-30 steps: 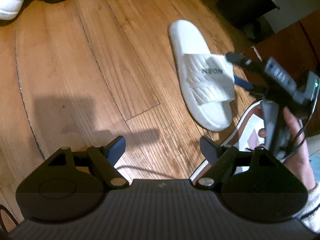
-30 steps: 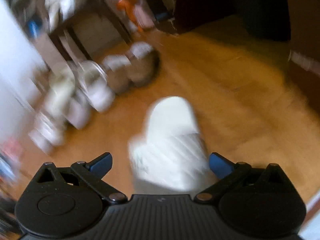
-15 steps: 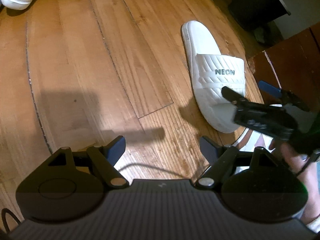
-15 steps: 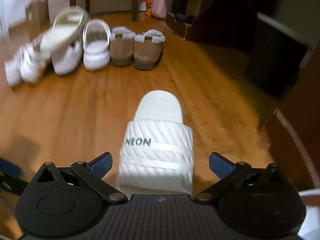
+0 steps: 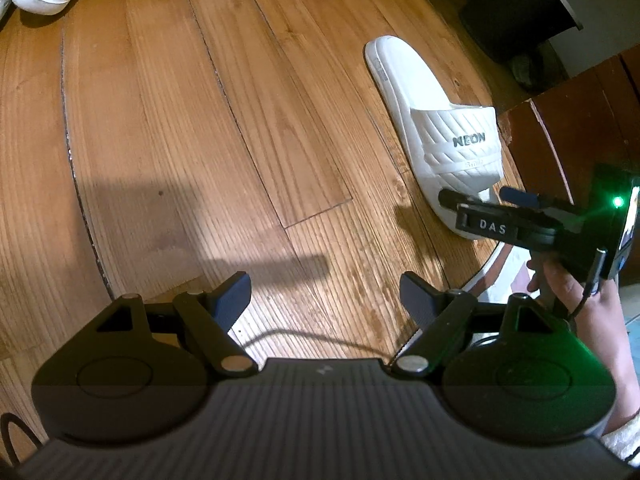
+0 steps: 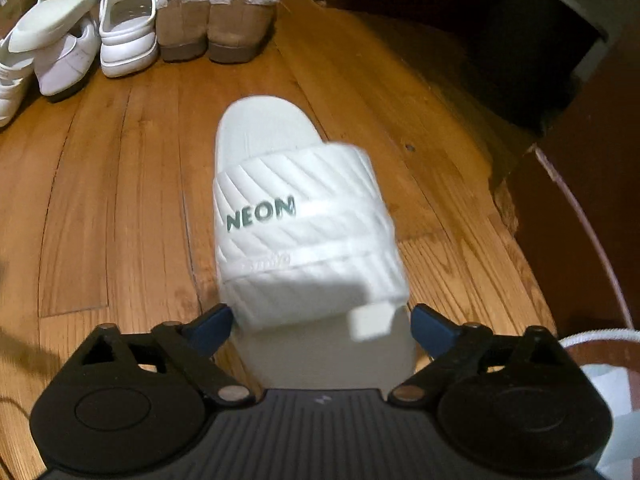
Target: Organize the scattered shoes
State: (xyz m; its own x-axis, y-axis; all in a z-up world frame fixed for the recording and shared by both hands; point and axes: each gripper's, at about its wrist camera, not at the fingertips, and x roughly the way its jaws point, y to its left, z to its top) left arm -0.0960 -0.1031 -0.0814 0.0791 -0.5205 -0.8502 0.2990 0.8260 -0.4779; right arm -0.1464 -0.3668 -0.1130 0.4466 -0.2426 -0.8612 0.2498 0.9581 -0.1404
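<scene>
A white slide marked NEON (image 6: 296,216) lies alone on the wooden floor, toe pointing away toward the shoe row. My right gripper (image 6: 320,320) reaches down over its heel end, with the slide between the blue pads. The jaws are closing, and I see a thin gap still on each side. In the left wrist view the same slide (image 5: 436,120) lies at the right, with the right gripper (image 5: 476,196) at its heel and a hand (image 5: 576,292) behind it. My left gripper (image 5: 324,296) hangs open over bare boards, holding nothing.
At the back stand tan fur-lined slippers (image 6: 216,28), white clogs (image 6: 128,32) and more white shoes (image 6: 60,40), one stacked on another. Dark furniture (image 6: 560,40) and a brown mat with a pale border (image 6: 592,240) close in the right side.
The right gripper swung round, levelled out and closed in over the slide's heel, and its jaws narrowed. The left gripper stayed almost where it was, still open.
</scene>
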